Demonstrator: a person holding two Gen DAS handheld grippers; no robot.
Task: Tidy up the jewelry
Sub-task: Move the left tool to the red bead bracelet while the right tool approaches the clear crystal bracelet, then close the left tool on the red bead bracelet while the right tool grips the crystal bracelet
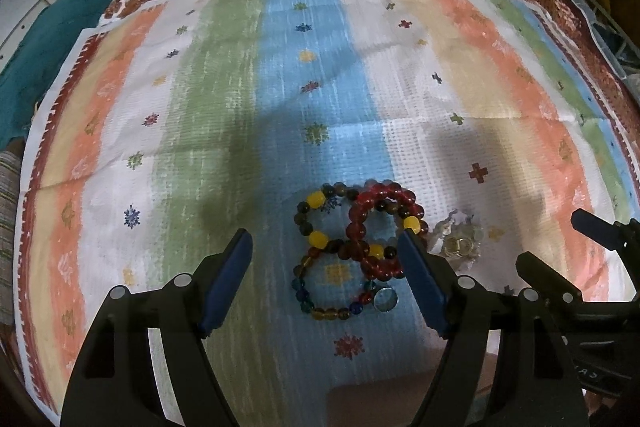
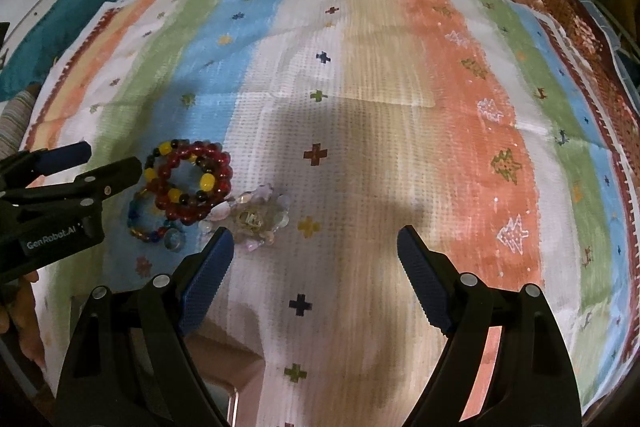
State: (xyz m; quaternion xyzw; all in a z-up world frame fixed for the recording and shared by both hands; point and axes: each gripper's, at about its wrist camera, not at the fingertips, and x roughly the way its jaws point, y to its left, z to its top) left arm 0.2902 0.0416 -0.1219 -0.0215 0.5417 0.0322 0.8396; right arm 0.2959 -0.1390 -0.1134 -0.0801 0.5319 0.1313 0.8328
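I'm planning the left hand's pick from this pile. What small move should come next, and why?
Probably ease the left gripper down onto the red bead bracelet and close. Its jaws stand open over the tangled bracelets, holding nothing, and the red one lies on top of the dark-and-yellow bracelet, so it should lift off first. The right gripper hangs open beside the clear bracelet.

Dim, soft focus; fisheye-bent edges; overhead light perhaps, shadows centre.
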